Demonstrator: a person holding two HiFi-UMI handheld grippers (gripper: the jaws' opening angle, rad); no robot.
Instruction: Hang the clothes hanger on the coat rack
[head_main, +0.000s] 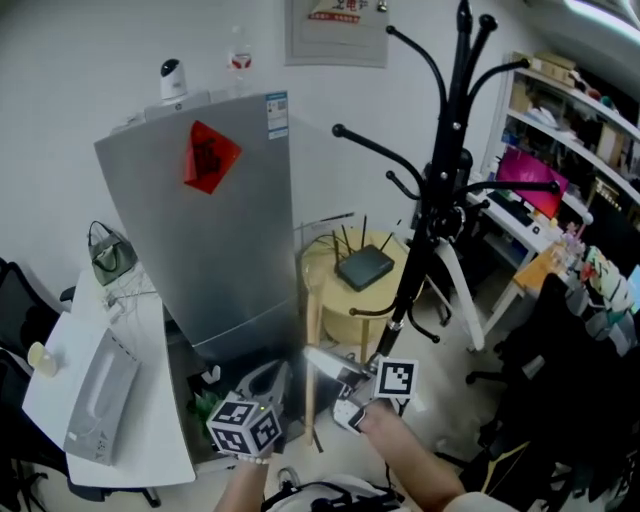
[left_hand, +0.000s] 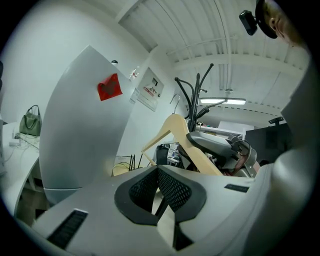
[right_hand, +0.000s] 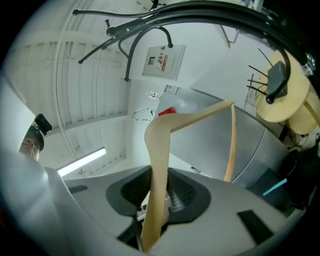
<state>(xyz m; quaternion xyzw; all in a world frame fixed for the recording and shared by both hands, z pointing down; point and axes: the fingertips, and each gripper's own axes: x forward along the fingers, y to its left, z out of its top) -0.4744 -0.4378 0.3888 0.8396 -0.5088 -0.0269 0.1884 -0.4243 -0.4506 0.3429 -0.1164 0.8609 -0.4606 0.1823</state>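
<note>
Fridge (head_main: 220, 230), round table (head_main: 325, 262) crowd coat rack (head_main: 445, 150) left.

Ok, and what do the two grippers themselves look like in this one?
Both the left gripper and right gripper have smooth pale grey shells with black mesh-textured pads and dark rectangular slots. Each carries a cube of black-and-white square markers, left and right.

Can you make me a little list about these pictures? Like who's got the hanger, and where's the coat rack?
Held thing: wooden hanger
Who holds it: right gripper, jaws shut on one arm of the hanger
Other one: left gripper, jaws together, nothing between them
Where it goes: black coat rack, upright, to the right of the grey fridge
Hung yet: no
Nearby: round yellow table with a black box on it, beside the rack's pole
</note>
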